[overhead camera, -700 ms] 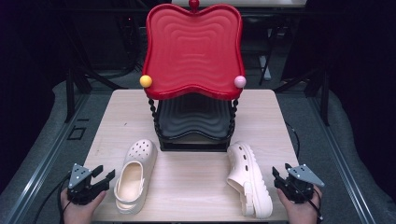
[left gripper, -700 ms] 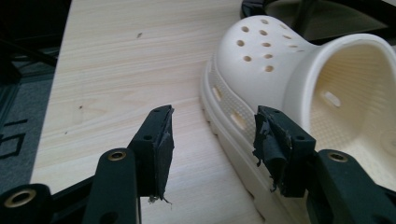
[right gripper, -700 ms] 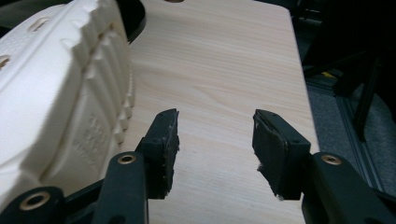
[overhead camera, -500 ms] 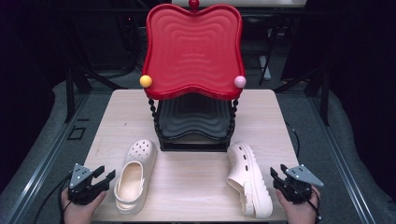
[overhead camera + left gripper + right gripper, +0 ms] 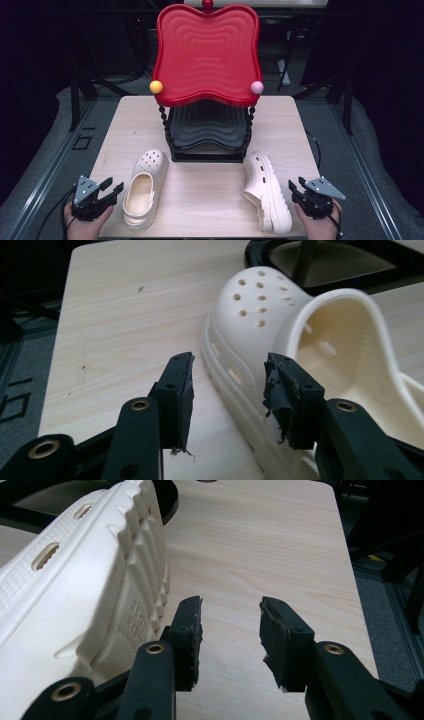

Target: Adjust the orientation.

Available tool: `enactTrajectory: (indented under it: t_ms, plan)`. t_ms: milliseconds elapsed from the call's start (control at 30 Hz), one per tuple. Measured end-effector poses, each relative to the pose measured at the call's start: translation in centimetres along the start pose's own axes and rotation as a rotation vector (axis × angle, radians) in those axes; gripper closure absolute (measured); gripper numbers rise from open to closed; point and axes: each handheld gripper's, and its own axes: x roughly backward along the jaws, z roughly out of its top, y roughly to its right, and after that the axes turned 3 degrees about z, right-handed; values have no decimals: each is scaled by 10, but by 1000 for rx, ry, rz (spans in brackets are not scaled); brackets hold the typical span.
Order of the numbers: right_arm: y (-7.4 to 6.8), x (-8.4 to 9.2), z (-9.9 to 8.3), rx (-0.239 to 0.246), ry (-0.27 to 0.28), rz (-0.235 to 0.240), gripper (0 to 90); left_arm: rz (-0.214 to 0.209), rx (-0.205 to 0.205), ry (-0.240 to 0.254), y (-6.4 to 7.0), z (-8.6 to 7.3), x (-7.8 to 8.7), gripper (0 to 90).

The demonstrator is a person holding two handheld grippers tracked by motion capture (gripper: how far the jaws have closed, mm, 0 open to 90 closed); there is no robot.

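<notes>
Two cream clogs lie on the pale wooden table (image 5: pixel 210 185). The left clog (image 5: pixel 143 187) rests upright, toe toward a two-tier stand; in the left gripper view the left clog (image 5: pixel 300 340) sits just ahead and to the right of my jaws. The right clog (image 5: pixel 268 192) lies on its side, its ridged sole (image 5: pixel 75 595) facing my right gripper. My left gripper (image 5: pixel 112 189) is open at the table's front left, beside the clog. My right gripper (image 5: pixel 296 186) is open at the front right, nothing between its jaws.
A stand with a red wavy top tray (image 5: pixel 207 50) and a black lower tray (image 5: pixel 207 130) occupies the table's far middle. Yellow (image 5: pixel 156 86) and pink (image 5: pixel 257 87) knobs mark its front corners. Grey floor and dark frames surround the table.
Both grippers have crept slightly inward toward their clogs. The clogs and stand have not moved.
</notes>
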Motion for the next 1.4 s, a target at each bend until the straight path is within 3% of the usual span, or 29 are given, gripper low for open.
enactTrajectory:
  t_ms: [400,533,633,833,1167,1400]
  plan:
    - [3,-1,-1,-33,3,12,598,-45,-25,-39,20,5,-18,567]
    - [2,-1,-1,-38,6,14,596,-36,-26,-54,26,8,-26,602]
    - [2,-2,-2,-42,5,17,593,-24,-52,-73,30,9,-31,633]
    - [3,-2,-2,-47,6,16,590,-3,-53,-67,26,10,-34,733]
    - [5,-1,-2,-59,13,16,588,27,-62,-88,31,12,-27,817]
    - [6,0,-3,-62,21,15,587,1,-49,-84,38,10,-14,831]
